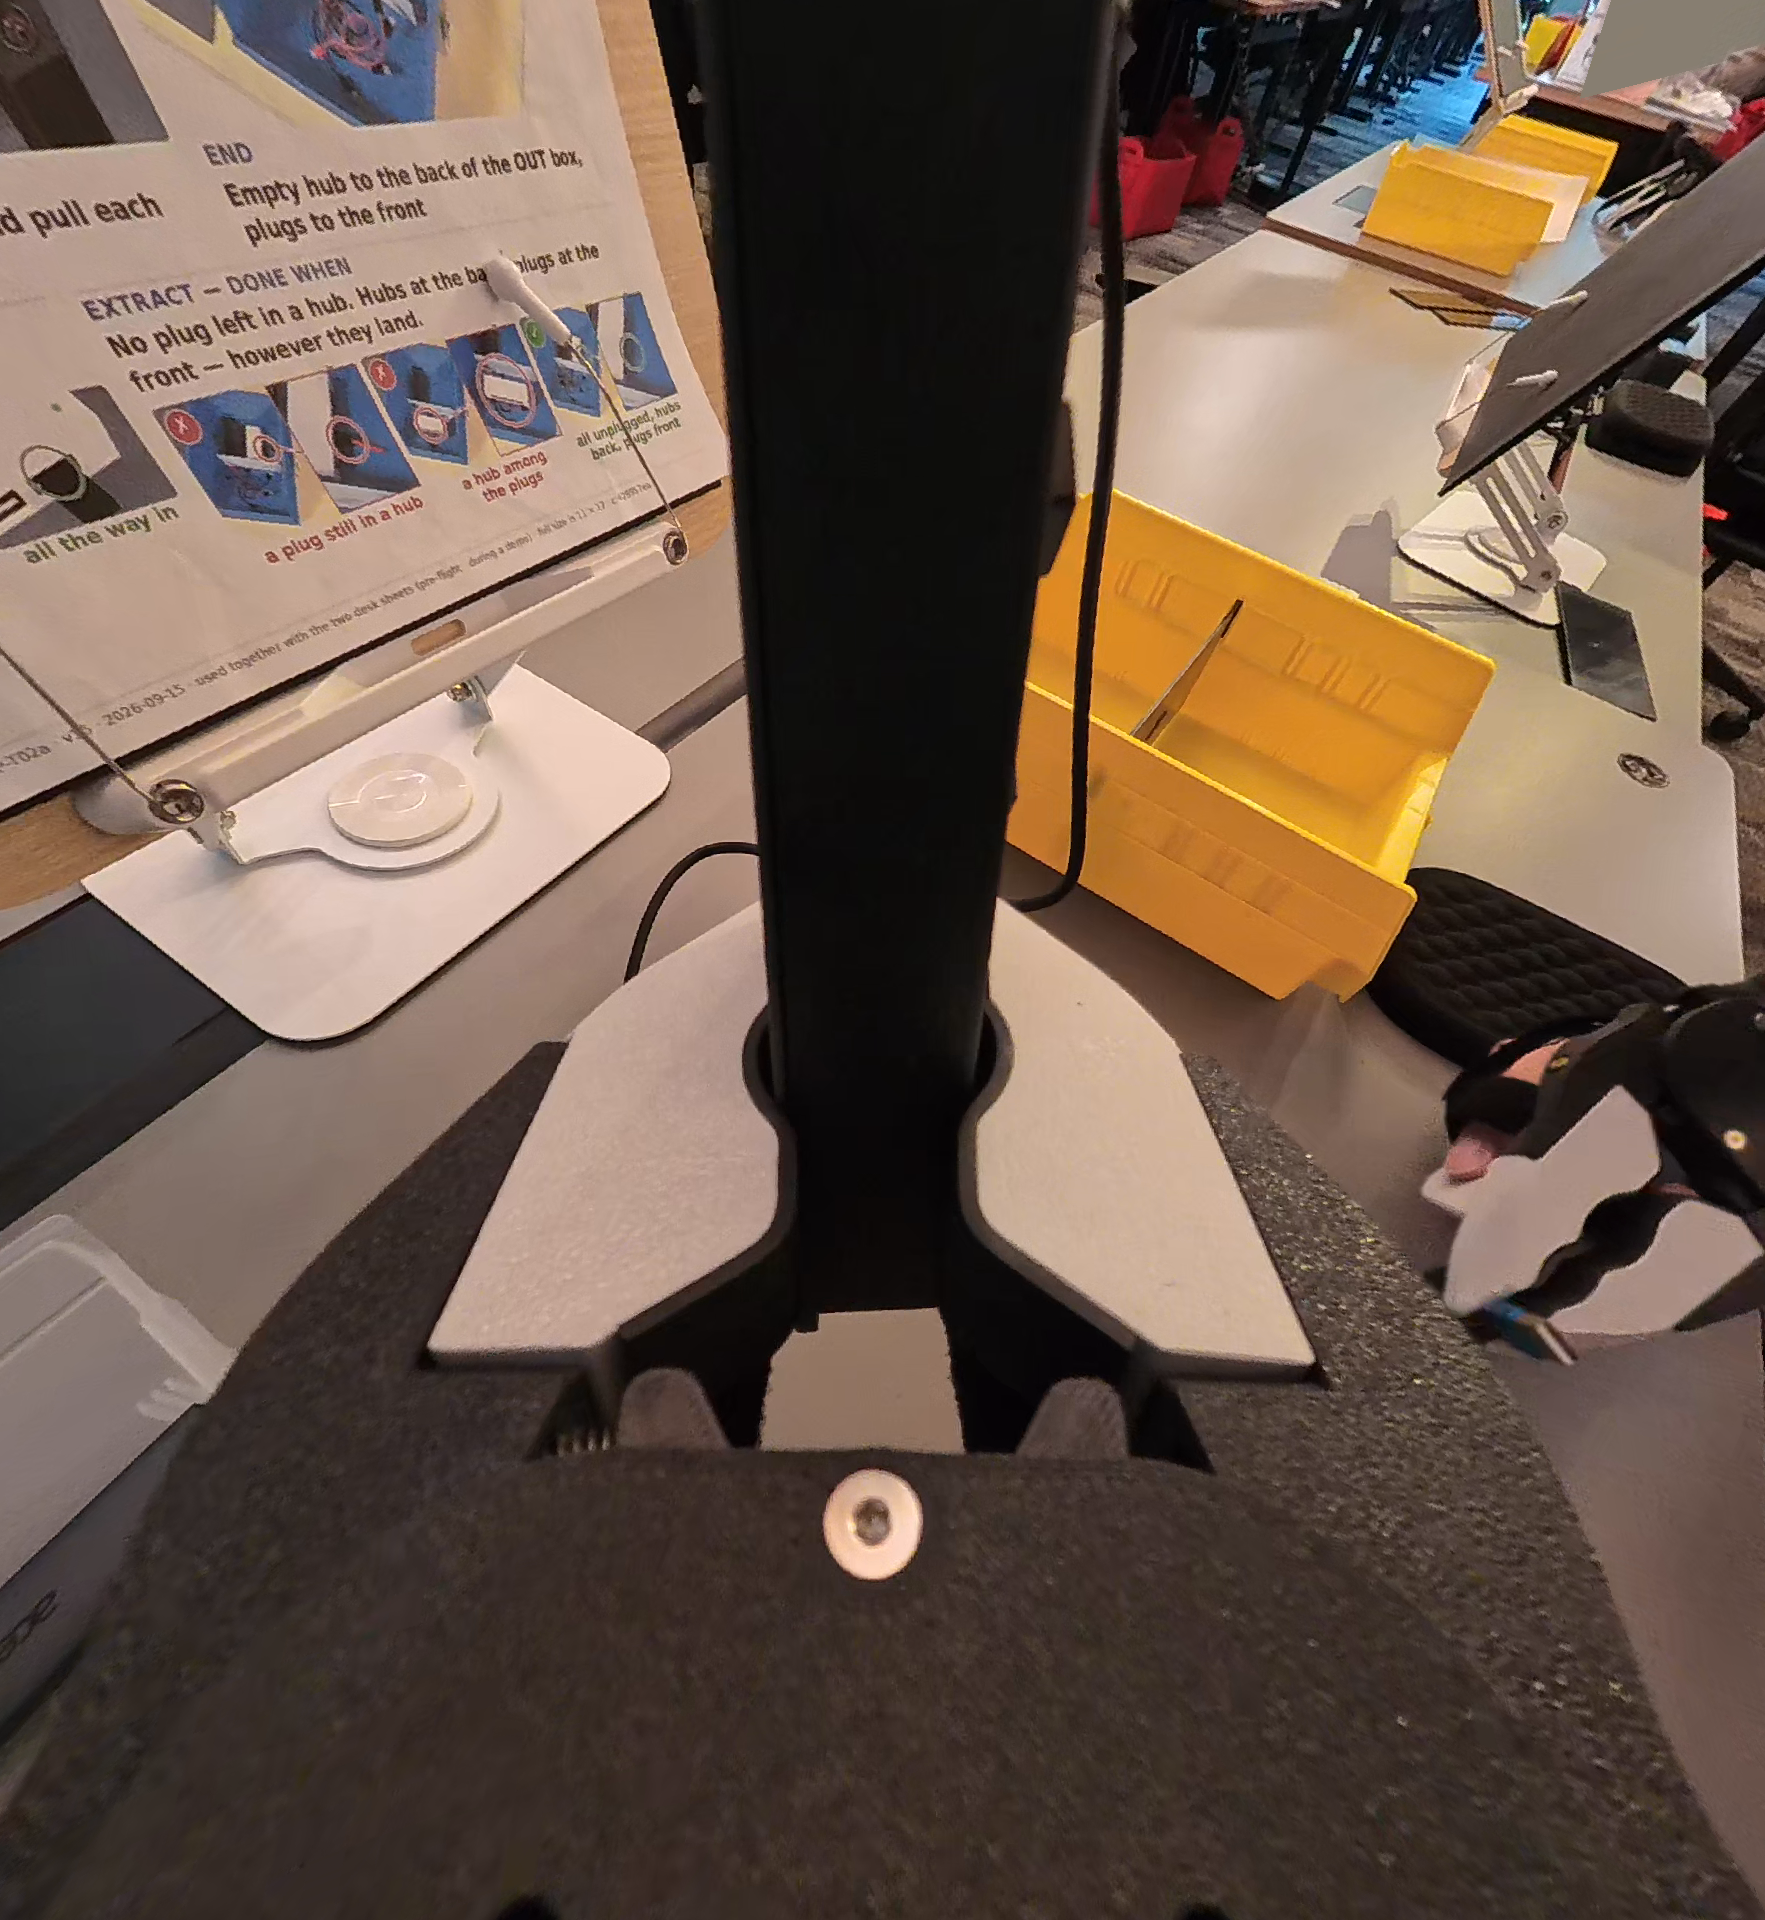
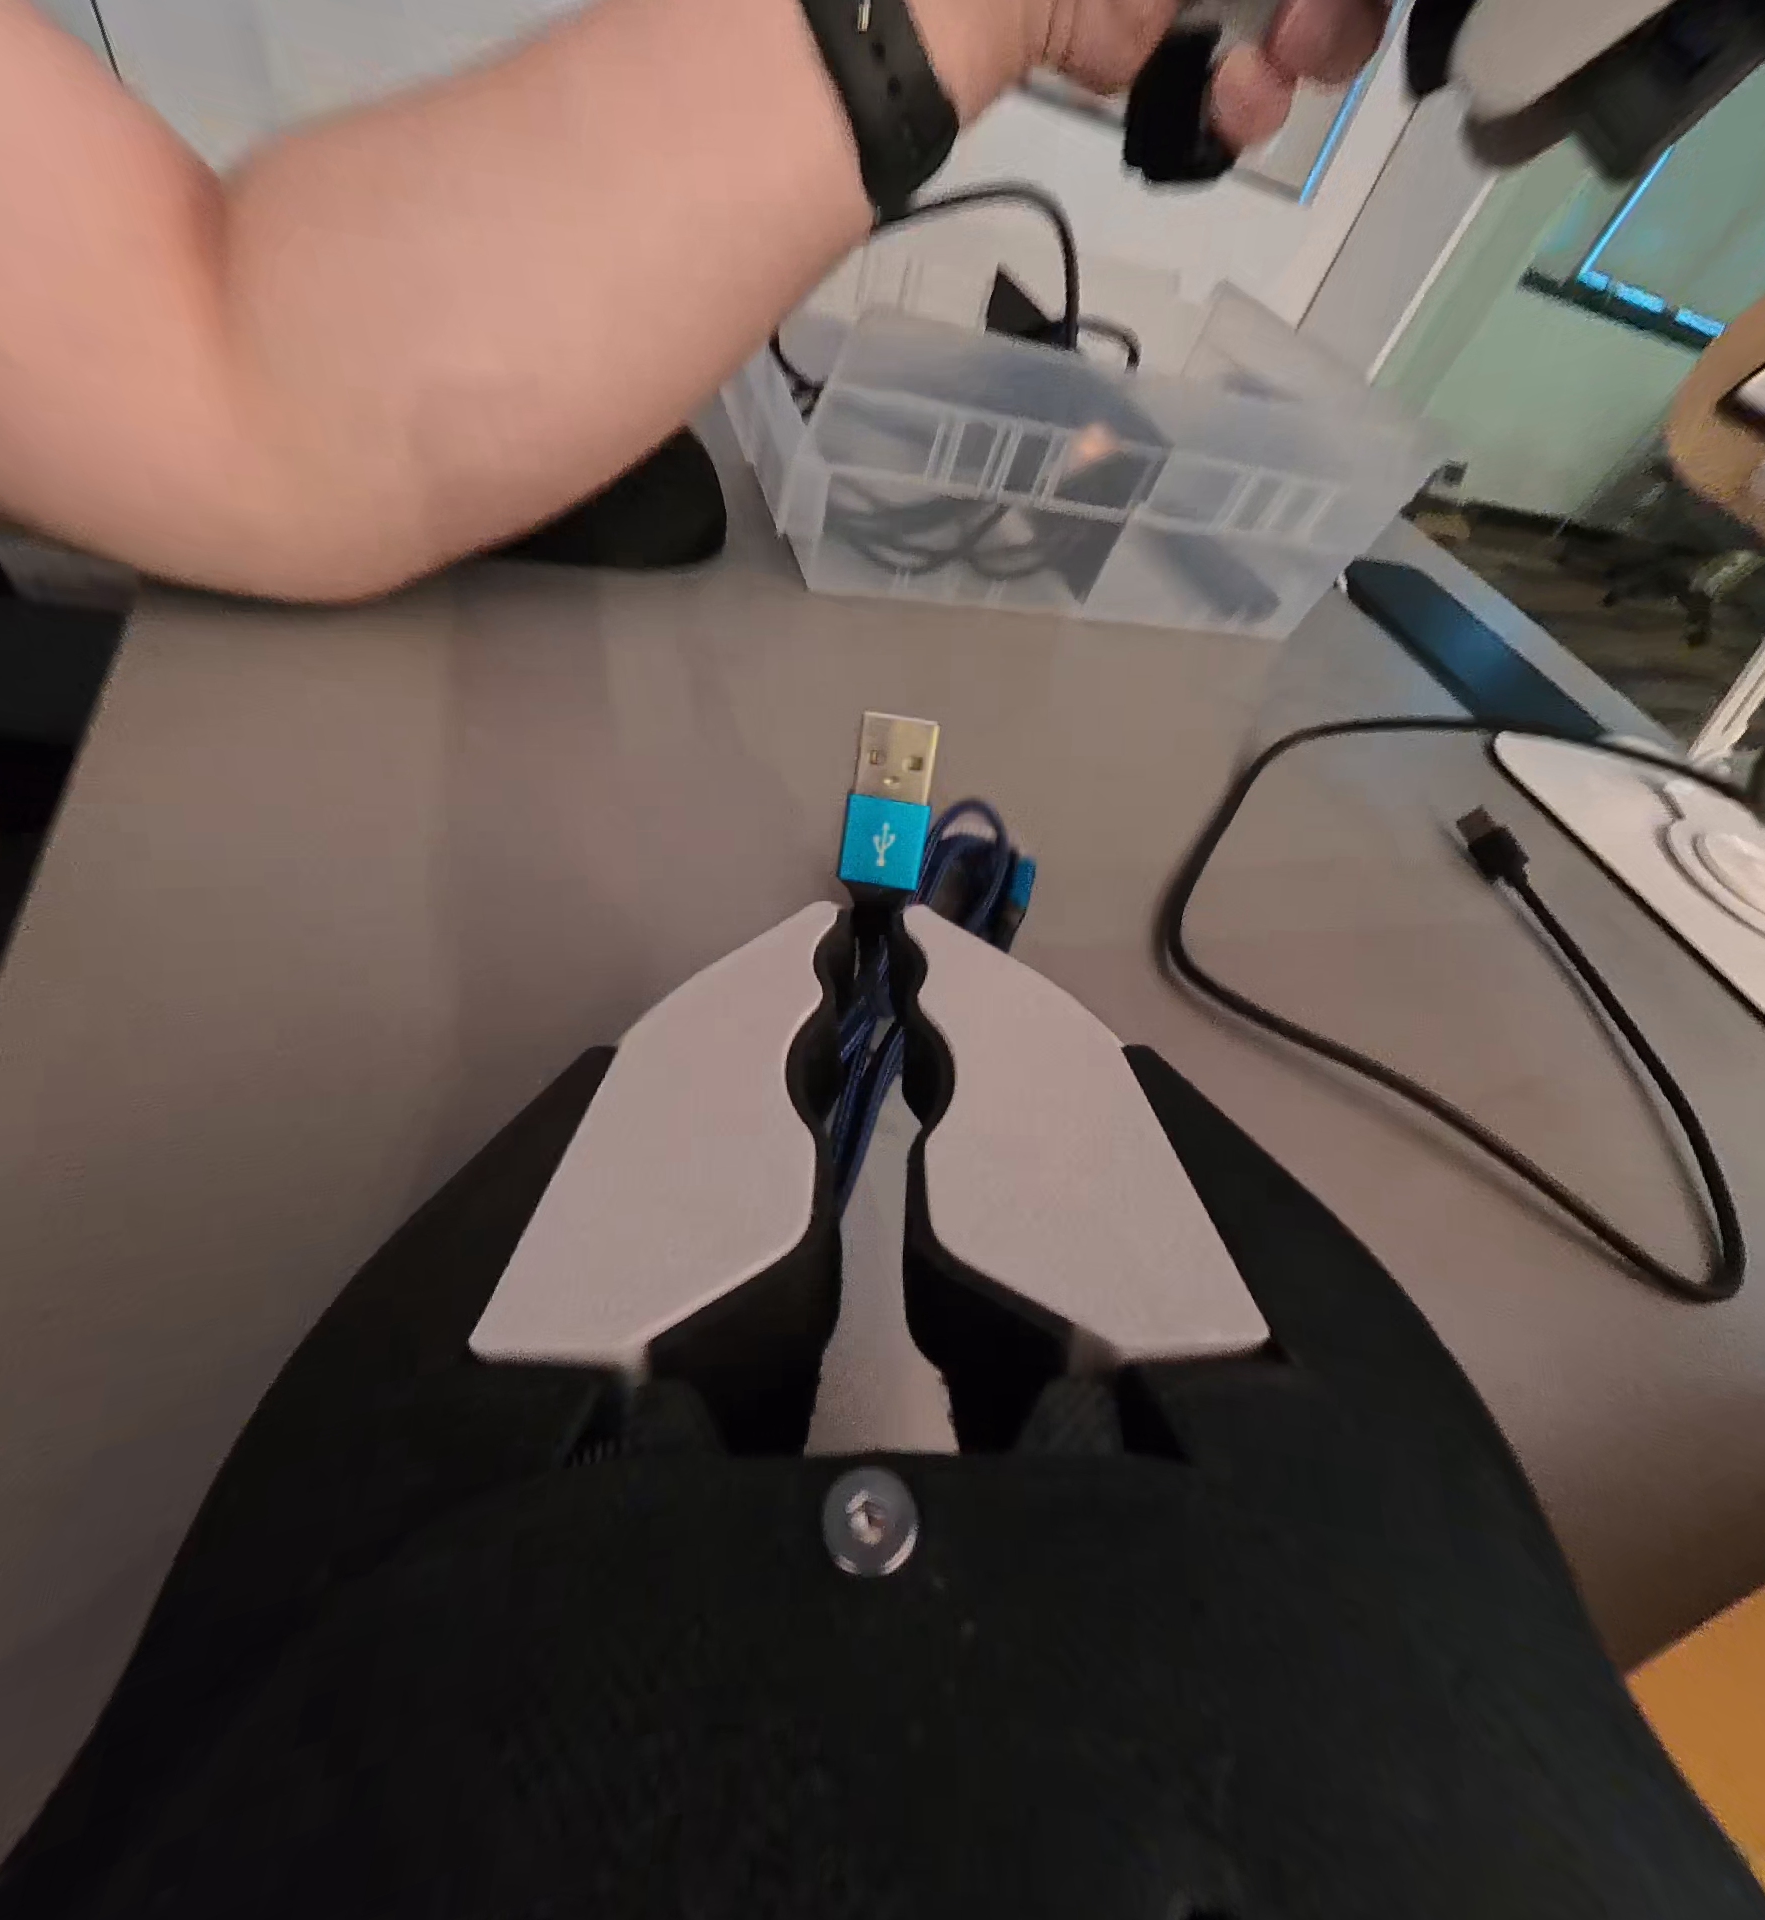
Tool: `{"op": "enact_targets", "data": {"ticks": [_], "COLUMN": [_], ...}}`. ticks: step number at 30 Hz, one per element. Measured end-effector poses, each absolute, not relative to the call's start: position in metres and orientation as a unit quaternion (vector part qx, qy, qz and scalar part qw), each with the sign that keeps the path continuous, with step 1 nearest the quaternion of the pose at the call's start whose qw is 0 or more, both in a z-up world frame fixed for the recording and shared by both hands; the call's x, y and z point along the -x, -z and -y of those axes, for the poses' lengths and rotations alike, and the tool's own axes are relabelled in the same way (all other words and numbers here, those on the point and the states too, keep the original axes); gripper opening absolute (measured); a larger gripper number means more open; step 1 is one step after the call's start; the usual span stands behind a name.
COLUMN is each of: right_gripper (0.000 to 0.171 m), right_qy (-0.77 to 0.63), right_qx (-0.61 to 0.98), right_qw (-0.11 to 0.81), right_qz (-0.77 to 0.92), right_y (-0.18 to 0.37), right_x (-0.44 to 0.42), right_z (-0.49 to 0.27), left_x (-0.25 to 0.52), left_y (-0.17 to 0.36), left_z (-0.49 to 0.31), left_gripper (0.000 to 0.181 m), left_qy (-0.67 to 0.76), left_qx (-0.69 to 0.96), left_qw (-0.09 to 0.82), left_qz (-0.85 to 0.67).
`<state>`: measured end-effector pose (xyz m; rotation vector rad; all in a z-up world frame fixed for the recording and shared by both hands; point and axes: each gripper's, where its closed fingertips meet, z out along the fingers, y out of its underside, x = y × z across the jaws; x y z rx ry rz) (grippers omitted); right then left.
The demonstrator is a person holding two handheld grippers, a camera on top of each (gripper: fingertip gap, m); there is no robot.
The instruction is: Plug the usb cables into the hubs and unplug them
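Right wrist view: right gripper (image 2: 873,914) pinches a braided blue USB cable (image 2: 886,844), metal plug pointing straight ahead. Left gripper (image 1: 878,1049) clamps a long matte-black hub (image 1: 899,520), held lengthwise.

Left tool (image 1: 873,1060) grips the long black hub (image 1: 909,520) upright above the grey bench (image 1: 1273,436); the white document stand (image 1: 379,883) lies left, the yellow plastic bin (image 1: 1242,748) right. Right tool (image 2: 870,920) holds the blue braided USB cable (image 2: 883,842) before the clear plastic box (image 2: 1086,488).
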<state>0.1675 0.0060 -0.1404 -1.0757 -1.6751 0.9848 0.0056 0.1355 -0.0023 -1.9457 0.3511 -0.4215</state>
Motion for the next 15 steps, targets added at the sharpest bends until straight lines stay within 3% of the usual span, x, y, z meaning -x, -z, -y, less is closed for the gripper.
{"op": "enact_targets", "data": {"ticks": [6, 15], "right_gripper": [0.006, 0.006], "right_qy": [-0.419, -0.260], "right_qx": [0.462, 0.571], "right_qw": [0.482, 0.523], "right_qz": [0.615, 0.577], "right_y": [0.107, 0.074], "right_x": [-0.157, -0.145], "right_z": [-0.026, -0.074], "left_x": [-0.005, -0.008], "left_y": [0.002, 0.008], "left_z": [-0.136, -0.140], "left_gripper": [0.027, 0.027], "left_qy": [0.176, 0.174], "left_qx": [0.815, 0.820], "left_qw": [0.533, 0.524], "left_qz": [-0.145, -0.148]}}
